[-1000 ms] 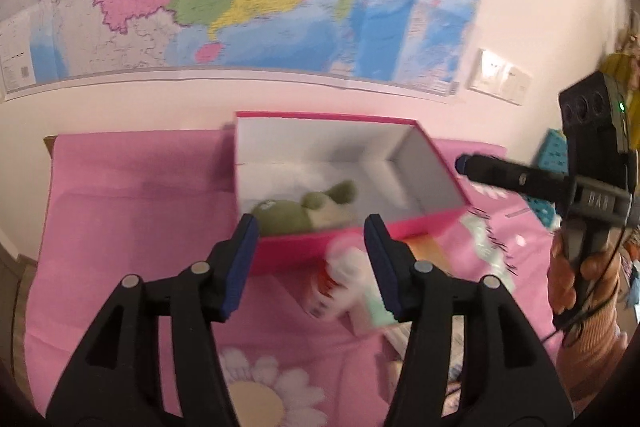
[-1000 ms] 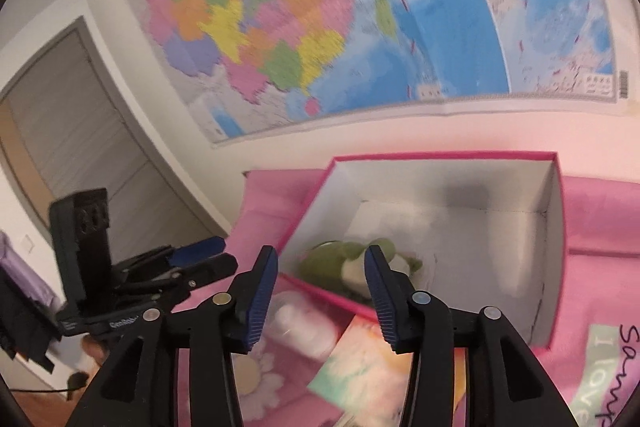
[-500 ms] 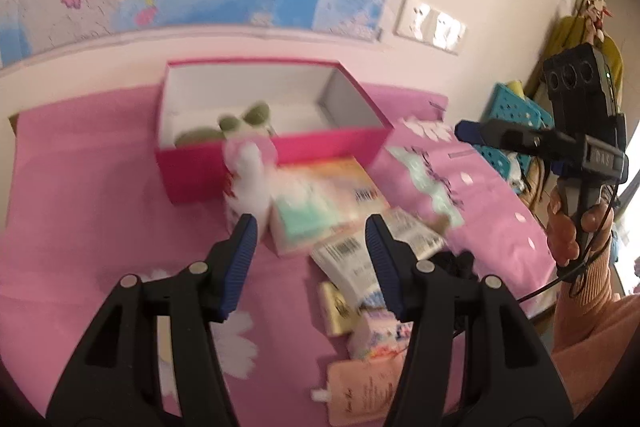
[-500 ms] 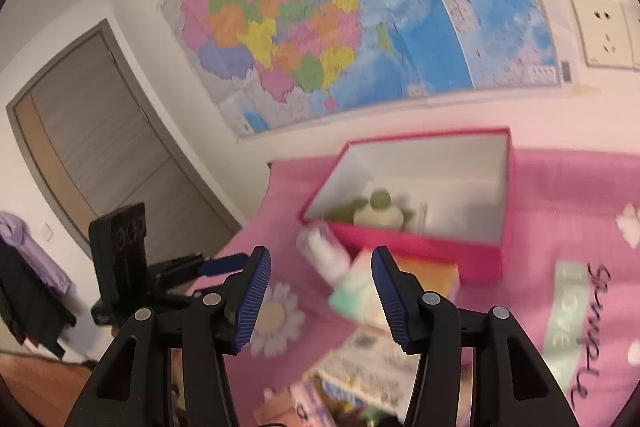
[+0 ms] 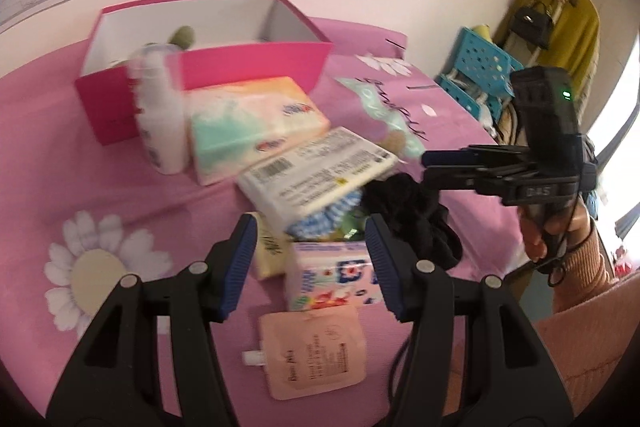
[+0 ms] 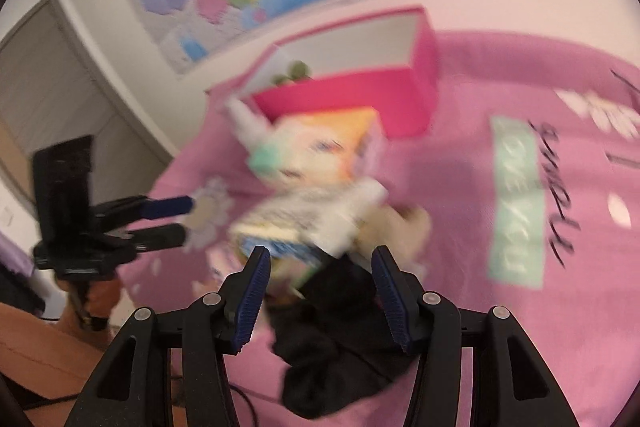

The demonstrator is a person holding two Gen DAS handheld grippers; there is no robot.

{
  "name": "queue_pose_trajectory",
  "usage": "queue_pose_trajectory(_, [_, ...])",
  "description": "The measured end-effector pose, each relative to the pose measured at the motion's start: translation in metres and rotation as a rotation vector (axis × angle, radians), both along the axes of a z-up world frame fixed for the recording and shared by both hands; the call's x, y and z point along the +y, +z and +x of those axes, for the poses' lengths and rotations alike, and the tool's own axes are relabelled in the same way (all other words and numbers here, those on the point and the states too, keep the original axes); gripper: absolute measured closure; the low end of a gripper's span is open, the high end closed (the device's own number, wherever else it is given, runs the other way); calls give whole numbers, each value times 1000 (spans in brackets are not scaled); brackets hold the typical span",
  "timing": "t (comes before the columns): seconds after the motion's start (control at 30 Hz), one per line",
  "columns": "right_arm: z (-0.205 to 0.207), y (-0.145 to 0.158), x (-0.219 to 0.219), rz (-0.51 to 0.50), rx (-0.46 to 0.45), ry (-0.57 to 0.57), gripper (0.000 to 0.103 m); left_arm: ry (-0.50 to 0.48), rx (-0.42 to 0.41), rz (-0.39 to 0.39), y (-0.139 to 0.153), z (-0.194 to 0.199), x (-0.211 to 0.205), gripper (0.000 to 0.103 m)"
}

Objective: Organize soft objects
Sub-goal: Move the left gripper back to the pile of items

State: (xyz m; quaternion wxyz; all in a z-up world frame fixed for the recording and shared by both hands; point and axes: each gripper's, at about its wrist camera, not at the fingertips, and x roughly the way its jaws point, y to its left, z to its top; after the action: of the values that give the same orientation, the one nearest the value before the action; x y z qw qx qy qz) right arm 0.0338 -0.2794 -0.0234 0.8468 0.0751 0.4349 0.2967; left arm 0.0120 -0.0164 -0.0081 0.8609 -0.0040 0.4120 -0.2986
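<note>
**A:** Why is the open pink cardboard box parked at the far side of the pink flowered cloth?

**B:** It looks like the collecting bin. 1 green plush toy already lies inside it, so soft things go there, I'd judge.

**A:** And the pile in front?

**B:** Mixed. The crumpled black fabric piece is soft; it lies on the cloth just beside the white barcoded packet, well apart from the box.

**A:** The claws?

**B:** The right gripper hovers over the black fabric, jaws spread and empty, framing it, probably its next pick. The left gripper is also spread, holding nothing, above the small flowered tissue pack.

**A:** Risk?

**B:** The fabric's edge may sit under the packet.
</note>
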Motion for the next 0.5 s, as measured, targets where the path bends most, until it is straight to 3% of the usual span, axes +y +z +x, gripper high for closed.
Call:
queue_pose_trajectory(0.27, [3,-19,-15,-22,25,-47,49,-62,12,4,-4,-3,-25,45])
queue_pose_trajectory(0.5, [7,-13,-5,-8,-32,-34,49,24,37,34,-13,16,-17,45])
